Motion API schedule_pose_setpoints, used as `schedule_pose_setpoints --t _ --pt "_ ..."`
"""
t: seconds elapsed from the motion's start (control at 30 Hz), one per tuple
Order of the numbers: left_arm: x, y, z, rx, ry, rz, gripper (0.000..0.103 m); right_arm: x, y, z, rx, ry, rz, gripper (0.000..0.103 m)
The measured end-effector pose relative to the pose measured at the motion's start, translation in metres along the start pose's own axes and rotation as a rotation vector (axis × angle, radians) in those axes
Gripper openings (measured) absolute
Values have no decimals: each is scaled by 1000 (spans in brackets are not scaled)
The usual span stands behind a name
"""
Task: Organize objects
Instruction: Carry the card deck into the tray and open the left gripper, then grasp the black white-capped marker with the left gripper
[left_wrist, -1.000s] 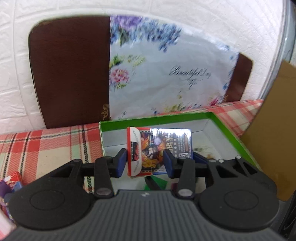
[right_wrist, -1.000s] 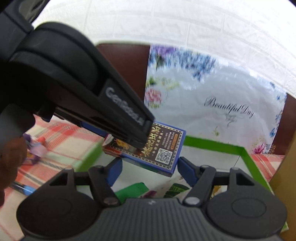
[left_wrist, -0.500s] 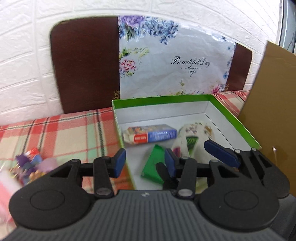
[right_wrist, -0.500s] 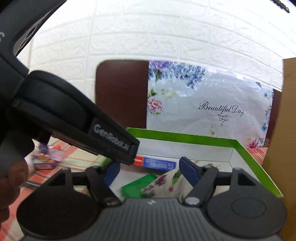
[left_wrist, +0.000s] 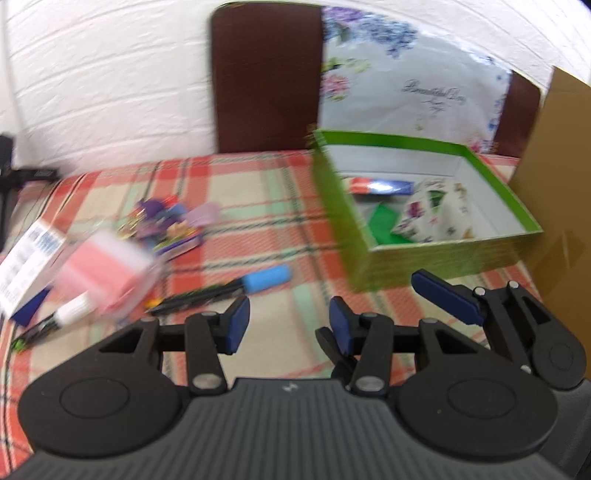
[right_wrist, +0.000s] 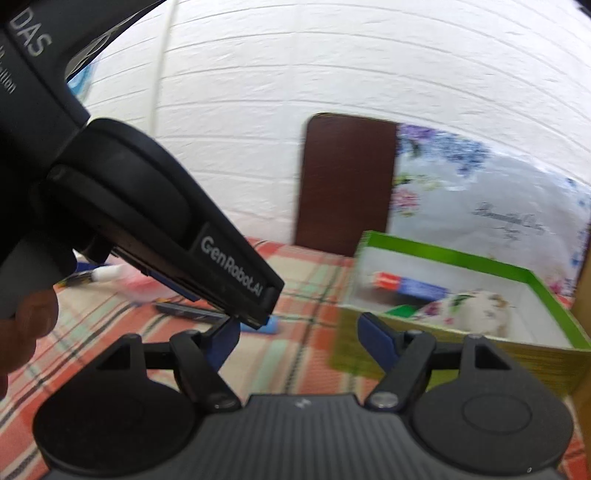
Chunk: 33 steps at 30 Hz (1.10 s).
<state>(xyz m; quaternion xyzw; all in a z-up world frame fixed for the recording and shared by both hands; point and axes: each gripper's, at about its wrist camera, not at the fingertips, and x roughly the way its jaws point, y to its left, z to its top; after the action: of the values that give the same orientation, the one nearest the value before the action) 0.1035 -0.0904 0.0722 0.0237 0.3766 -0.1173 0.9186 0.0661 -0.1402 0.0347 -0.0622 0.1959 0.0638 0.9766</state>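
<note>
Left wrist view: the left hand-held gripper (left_wrist: 285, 325) is released, its jaws apart with only the plaid surface (left_wrist: 258, 221) showing between them. It sits over the cloth, apart from the near left corner of the green box (left_wrist: 448, 260). The right hand-held gripper (left_wrist: 388, 310) appears at lower right just beside it, also empty.

Stowed in the box, by my count: a card pack (left_wrist: 380, 185) lying flat toward the back wall, a green packet (left_wrist: 384, 223) on the floor of the box, and a floral pouch (left_wrist: 432, 218) toward the right.

Loose on the surface, left of the box: a blue-capped pen (left_wrist: 236, 286) lying nearest the left hand-held gripper, a pink block (left_wrist: 105, 273), a white-tipped marker (left_wrist: 55, 317), a white carton (left_wrist: 29, 258) at the left edge, and a small purple clutter (left_wrist: 166, 223) that is too blurred to identify.

Right wrist view: the right hand-held gripper (right_wrist: 297, 338) is released, jaws wide, nothing between them. The body of the left hand-held gripper crosses the left of the frame, with part of a hand (right_wrist: 26, 325) gripping it. The box stands to the right with the same three items visible inside; the pen's blue cap and the marker show past the left tool.

Judgement: roughly three items stowed, about five left. Both tools are free; the pen looks like the closest candidate.
</note>
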Motion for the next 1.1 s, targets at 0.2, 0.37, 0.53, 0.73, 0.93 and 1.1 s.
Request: schedule_pose_setpoints --t 0.2,0.37,0.53,0.73,0.93,1.1 --pt "-8 51 -29 -84 17 64 50 9 38 -6 -37 73 96 72" --pt "-9 110 -53 -202 49 107 50 19 67 -10 -95 116 156 69" --pt "-11 165 -65 -363 70 121 49 42 88 -1 -136 135 224 65" --pt "-19 201 -63 -463 23 144 49 72 112 25 -158 118 293 60" --pt "-15 241 -72 -634 44 50 50 89 163 30 -482 -11 339 60" --pt "-8 253 -71 -733 38 -48 51 115 193 19 -697 -14 340 40"
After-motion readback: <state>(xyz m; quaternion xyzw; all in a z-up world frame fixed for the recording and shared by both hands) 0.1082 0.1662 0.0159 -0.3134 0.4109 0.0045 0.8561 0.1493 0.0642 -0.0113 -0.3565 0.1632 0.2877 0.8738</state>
